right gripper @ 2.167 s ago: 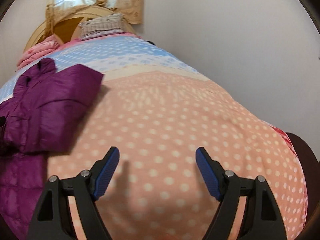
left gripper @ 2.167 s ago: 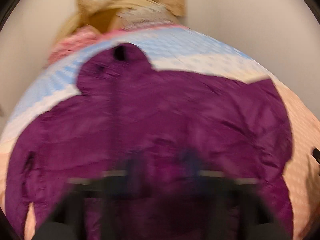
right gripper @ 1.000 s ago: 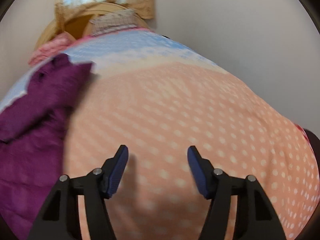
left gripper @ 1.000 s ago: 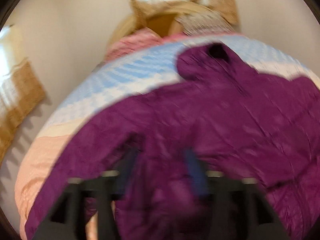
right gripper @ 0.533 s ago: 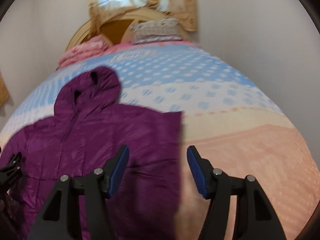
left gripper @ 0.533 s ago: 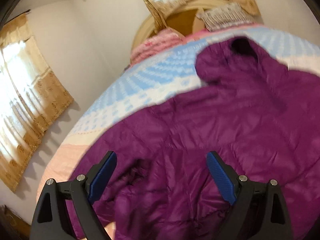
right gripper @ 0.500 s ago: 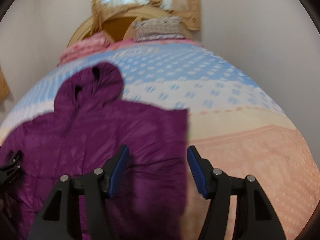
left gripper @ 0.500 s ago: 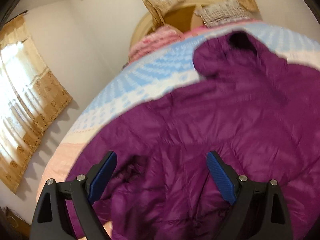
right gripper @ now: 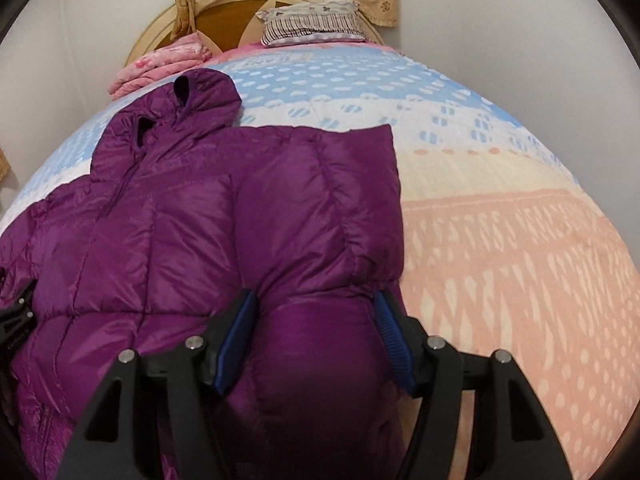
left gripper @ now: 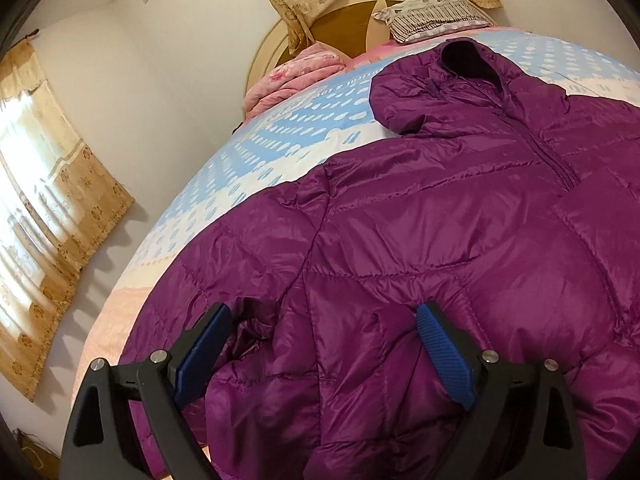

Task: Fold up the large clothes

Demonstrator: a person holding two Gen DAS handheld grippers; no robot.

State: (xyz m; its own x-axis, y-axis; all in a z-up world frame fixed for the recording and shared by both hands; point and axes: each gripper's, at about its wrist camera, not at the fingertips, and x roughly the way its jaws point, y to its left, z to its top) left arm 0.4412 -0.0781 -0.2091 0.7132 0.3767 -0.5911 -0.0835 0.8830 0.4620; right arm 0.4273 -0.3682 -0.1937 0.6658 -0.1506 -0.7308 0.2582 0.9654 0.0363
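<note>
**Both grippers poised over the jacket's sides, next fold not yet taken**

A purple padded jacket (right gripper: 192,216) lies front-up on the bed (right gripper: 500,240). Its hood (right gripper: 204,92) points to 11 o'clock in the right wrist view, toward the headboard. On that side a sleeve (right gripper: 316,208) is already laid back over the body, with a straight fold edge facing 3 o'clock.

The right gripper (right gripper: 314,296) sits at 6 o'clock with its jaws partly apart, astride the lower end of that sleeve. The puffy fabric fills the gap and seems to brush both pads, but no pinch or crease shows, so I judge it not clamped.

The left gripper (left gripper: 323,312) has just been opening its jaws and now stands wide. A rumpled bulge of jacket lies between the pads, near the other sleeve (left gripper: 248,264), which spreads toward 9 o'clock in its view. Nothing is gripped there either.

The step in hand looks like taking hold for the next fold. To do it well:

- Bite deep enough to catch both layers, since slick padded cloth is likely to slip out of a shallow pinch.
- Close the left jaws on the sleeve itself, not on the loose bulge of the body.
- Lift only a little and carry the cloth across toward the zip (left gripper: 552,152), so trapped air does not spring the earlier fold open.
- Keep the two edges parallel.
</note>
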